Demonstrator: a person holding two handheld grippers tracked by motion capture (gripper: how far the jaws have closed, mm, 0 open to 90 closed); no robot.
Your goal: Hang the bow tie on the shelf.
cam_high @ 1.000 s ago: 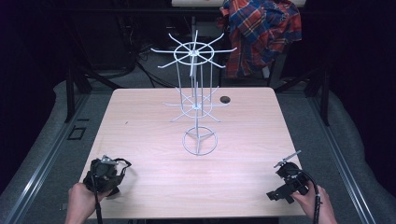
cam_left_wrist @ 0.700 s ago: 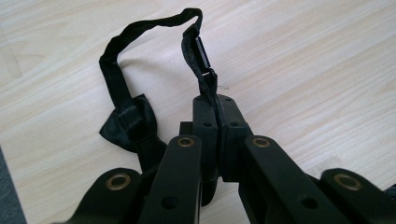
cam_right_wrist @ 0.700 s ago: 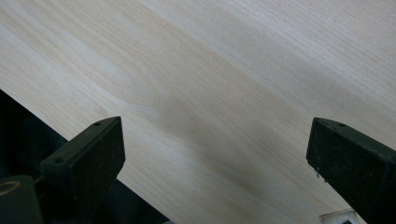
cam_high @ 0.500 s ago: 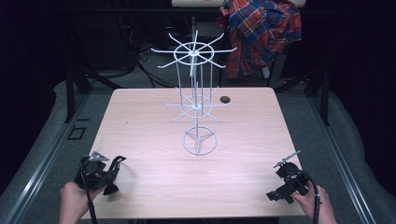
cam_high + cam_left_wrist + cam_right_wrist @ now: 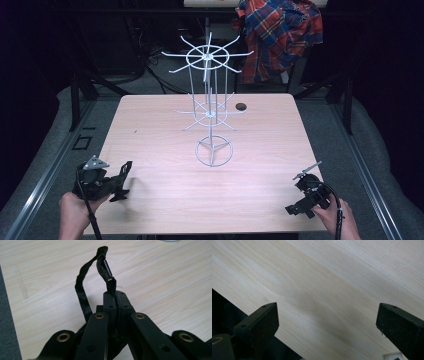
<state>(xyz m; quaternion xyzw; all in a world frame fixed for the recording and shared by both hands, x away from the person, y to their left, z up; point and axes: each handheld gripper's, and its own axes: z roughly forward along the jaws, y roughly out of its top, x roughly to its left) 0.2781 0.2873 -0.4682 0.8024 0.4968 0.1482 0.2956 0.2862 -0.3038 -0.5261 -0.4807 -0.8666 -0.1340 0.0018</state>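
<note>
Black strap [image 5: 82,293], a thin band of soft fabric or rubber with a small shiny metal-edged clasp [image 5: 106,267] at its top, is the thing in hand.

From the high view, the left gripper [image 5: 120,182] is near the front left corner of the light wooden desk [image 5: 150,130], held in the person's left hand [image 5: 75,215]; the strap is too small to make out there. The right gripper [image 5: 295,209] is near the front right corner, held in the right hand [image 5: 332,217]. A white wire display stand [image 5: 212,115] with spokes and a ring base stands in the middle of the desk toward the back edge, well apart from both grippers.

In the left gripper view, the jaws are pressed together on the strap, just below the clasp. One part of the strap loops up and over to the left and hangs down beside the jaws, above the desk surface.

In the right gripper view, the jaws stand wide apart with nothing between them, only bare wood below.

I judge the strap to be very light and limp; it bends under its own weight and cannot be pushed, only pulled or draped. It seems not fragile, but it could slide out of a loose grip. The best place to hold is close to the clasp, where it is stiffer; the free loop is good for hanging on a spoke.
</note>
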